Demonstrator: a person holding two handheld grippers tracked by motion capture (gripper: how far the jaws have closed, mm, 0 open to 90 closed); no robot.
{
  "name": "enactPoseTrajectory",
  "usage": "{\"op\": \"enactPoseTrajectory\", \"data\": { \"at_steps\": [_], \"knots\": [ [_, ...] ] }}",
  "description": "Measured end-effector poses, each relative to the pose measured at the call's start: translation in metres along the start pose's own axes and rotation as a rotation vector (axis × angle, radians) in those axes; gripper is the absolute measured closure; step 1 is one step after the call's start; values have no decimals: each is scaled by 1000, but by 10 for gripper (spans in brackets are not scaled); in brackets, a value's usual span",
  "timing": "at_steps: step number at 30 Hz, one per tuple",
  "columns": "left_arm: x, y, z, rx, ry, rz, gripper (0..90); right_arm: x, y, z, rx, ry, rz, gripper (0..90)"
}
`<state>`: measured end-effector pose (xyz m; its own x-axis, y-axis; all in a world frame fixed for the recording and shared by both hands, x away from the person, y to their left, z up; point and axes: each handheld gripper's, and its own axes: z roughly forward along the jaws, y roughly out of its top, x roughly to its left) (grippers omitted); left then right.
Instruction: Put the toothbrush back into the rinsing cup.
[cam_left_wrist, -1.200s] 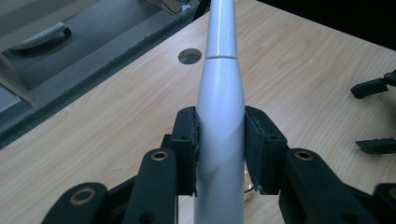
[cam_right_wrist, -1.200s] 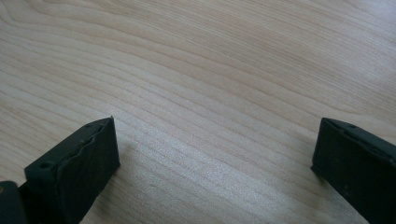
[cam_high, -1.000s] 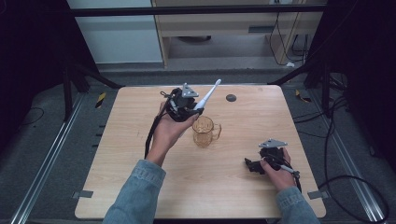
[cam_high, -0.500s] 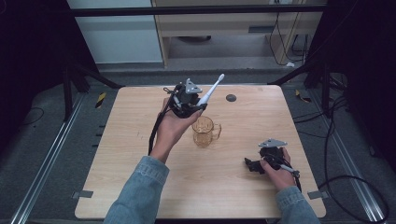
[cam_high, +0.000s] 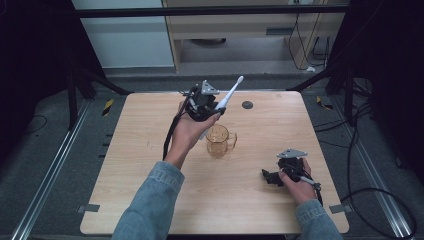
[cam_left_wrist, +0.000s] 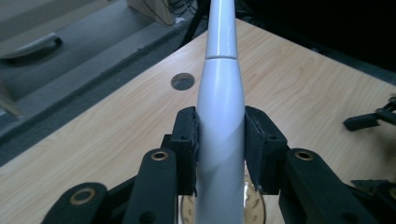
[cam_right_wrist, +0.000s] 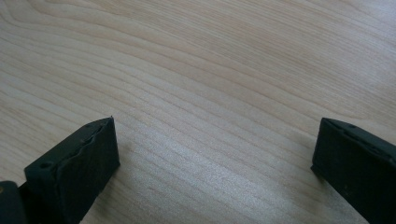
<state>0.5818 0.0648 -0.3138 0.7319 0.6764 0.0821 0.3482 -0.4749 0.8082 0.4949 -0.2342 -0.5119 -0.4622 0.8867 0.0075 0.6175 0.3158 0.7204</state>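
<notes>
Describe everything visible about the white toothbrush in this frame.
The toothbrush looks like a white, glossy plastic electric one: a thick tapered handle, a seam, then a slimmer neck ending in a small head. The left tool is shut on its handle, a black pad on each side. It is held in the air, tilted up and away from the person, above the amber glass mug. Its lower end is hidden.

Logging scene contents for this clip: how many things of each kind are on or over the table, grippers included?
Grippers: 2, left gripper and right gripper
White toothbrush: 1
Amber glass mug: 1
Total: 4
</notes>
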Motion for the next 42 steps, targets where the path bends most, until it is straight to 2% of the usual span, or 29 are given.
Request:
{"op": "enactPoseTrajectory", "data": {
  "at_steps": [5,10,12,16,22,25,29,42],
  "knots": [
    [1,5,8,8,4,6,665,-1,-1,0,-2,-8,-23,6],
    [3,7,17,0,-4,-19,665,-1,-1,0,-3,-7,-23,6],
    [3,8,20,2,2,-4,665,-1,-1,0,-3,-7,-23,6],
    [7,8,26,-17,-10,-36,665,-1,-1,0,-3,-7,-23,6],
    [10,8,33,-35,-3,-52,665,-2,-1,0,-3,-7,-30,5],
    [11,7,36,-36,-10,-64,665,-2,-1,0,-3,-6,-29,5],
    [10,4,42,-30,-6,-52,665,-2,-1,0,-3,-7,-29,6],
    [11,-6,56,-40,-27,-63,664,-2,-1,0,-4,-4,-25,5]
  ]
}}
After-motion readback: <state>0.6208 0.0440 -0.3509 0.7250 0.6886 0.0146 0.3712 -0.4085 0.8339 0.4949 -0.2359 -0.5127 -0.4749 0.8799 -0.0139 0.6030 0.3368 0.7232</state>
